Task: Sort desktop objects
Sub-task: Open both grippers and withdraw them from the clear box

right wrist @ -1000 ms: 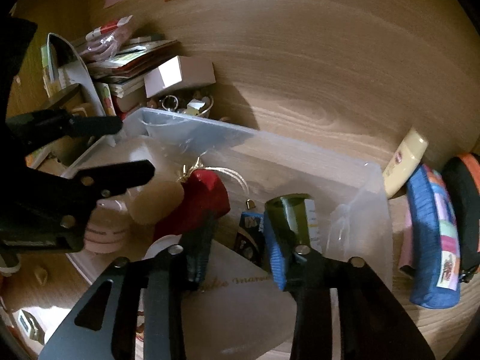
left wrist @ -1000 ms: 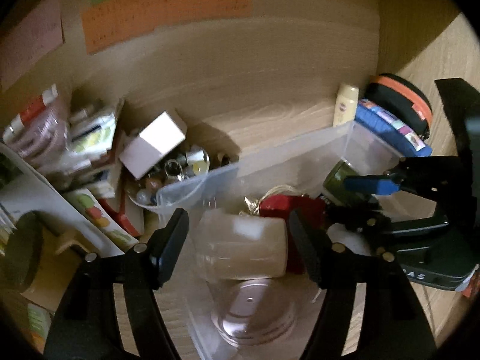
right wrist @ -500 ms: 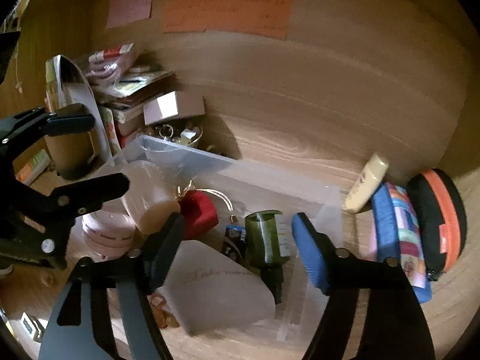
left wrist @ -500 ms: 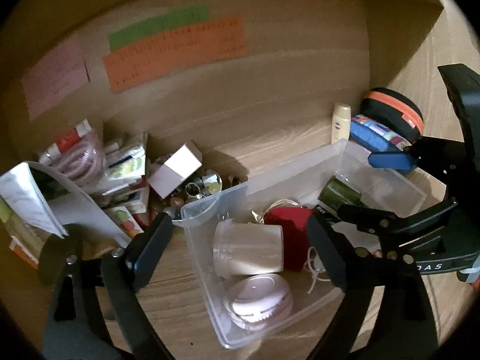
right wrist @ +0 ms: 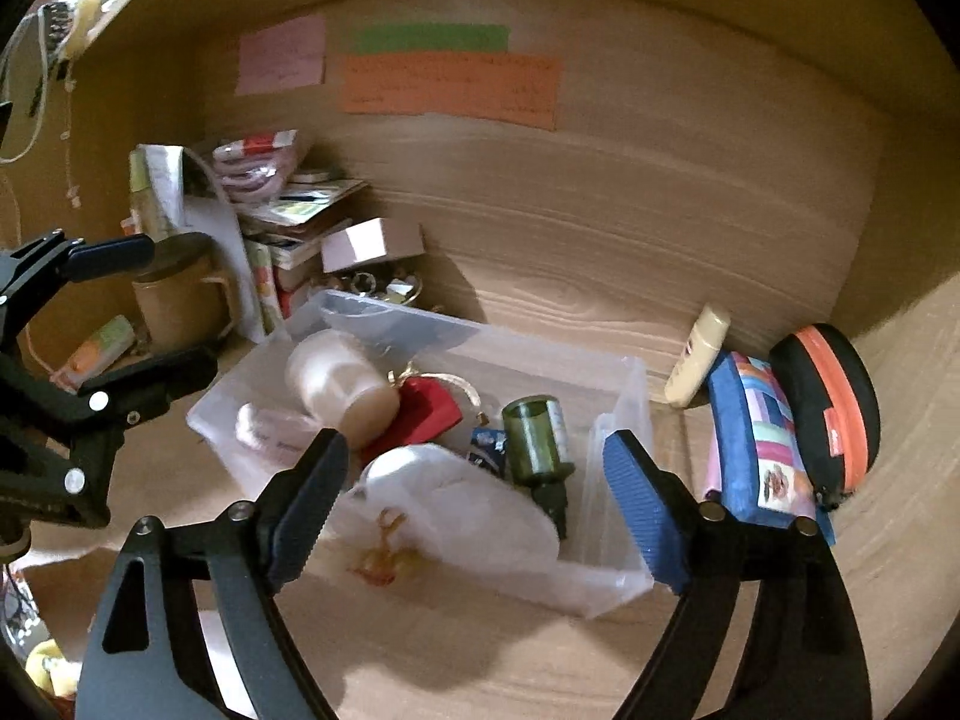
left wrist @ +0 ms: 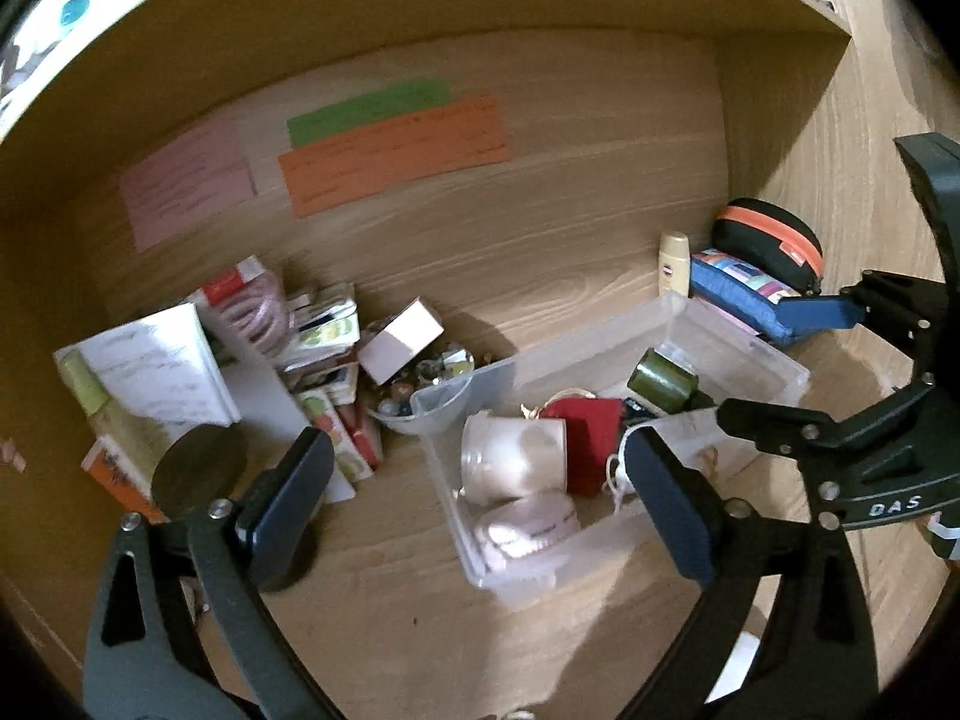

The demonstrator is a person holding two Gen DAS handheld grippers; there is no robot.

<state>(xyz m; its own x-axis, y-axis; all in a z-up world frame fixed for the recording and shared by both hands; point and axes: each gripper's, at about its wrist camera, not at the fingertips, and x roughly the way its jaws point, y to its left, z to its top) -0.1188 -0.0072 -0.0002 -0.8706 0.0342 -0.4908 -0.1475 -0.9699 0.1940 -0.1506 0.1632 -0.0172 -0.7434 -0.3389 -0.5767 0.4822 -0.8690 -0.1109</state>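
1. The left gripper (left wrist: pixel 480 492) is wide, its jaws opening, with nothing between the pads; the bin (left wrist: pixel 744 348) and its load lie beyond the tips, untouched.
2. The right gripper (right wrist: pixel 480 498) is also wide and opening, empty. Its pads frame the near end of the bin, apart from it.
3. Both point down over the bin from the front edge of the desk (right wrist: pixel 600 276), which suits a drop just made: I judge this the release step, with the next pick not yet chosen.
4. The bin holds the sorted things: a white cup (left wrist: pixel 516 456) on its side, a pink round case (left wrist: pixel 528 531) in front of it, a red box (left wrist: pixel 588 438), a green bottle (right wrist: pixel 537 438) lying neck toward the camera, and a frosted pouch (right wrist: pixel 468 504) at the near end.
5. Still outside it, to the right: a cream tube (right wrist: pixel 699 354), a blue pouch (right wrist: pixel 762 438) and a black-and-orange case (right wrist: pixel 834 408), packed side by side against the side wall.
6. To the left: a heap of booklets (left wrist: pixel 324 336), a white carton (left wrist: pixel 399 339) on a bowl of trinkets (left wrist: pixel 432 402), a lidded mug (right wrist: pixel 180 294).
7. Obstacles: the bowl touches the bin's corner, and the 2 grippers sit close, so reaching across could clash. The bin looks nearly full.
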